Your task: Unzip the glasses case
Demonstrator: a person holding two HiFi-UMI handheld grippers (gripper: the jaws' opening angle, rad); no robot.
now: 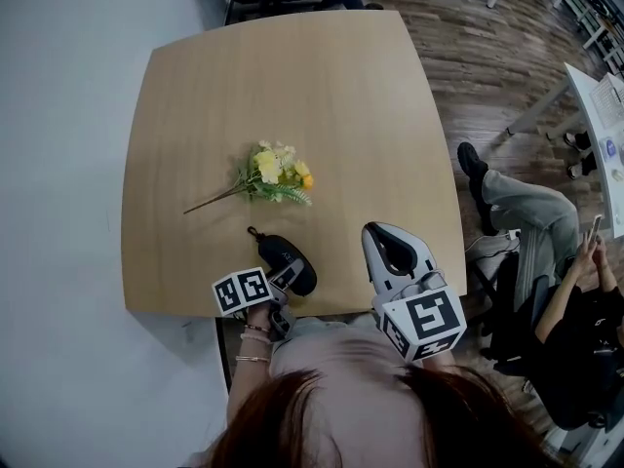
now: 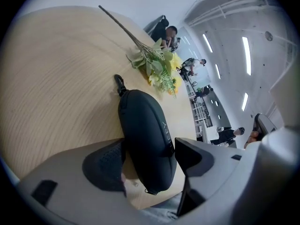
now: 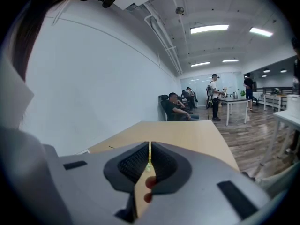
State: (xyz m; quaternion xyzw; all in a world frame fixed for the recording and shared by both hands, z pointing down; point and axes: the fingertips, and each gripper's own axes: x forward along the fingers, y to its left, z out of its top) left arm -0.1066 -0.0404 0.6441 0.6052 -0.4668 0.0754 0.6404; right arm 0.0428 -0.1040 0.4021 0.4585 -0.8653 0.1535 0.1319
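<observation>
In front of you: table [image 1: 292, 96], pale wood-grain top, matt and smooth. Glasses case [image 2: 145, 135], black, matt, smooth shell with faint embossed lettering. Flower sprig [image 1: 273, 175], yellow blooms and green leaves of an artificial, plastic look. Your left gripper [image 2: 149, 159] and right gripper [image 3: 149, 165], grey matt plastic; their pads [image 3: 133, 162], black and finely ribbed. Floor [image 1: 487, 57], wood-look planks with a slight sheen.

A flower sprig [image 1: 276, 175] lies on the table [image 1: 292, 76].
</observation>
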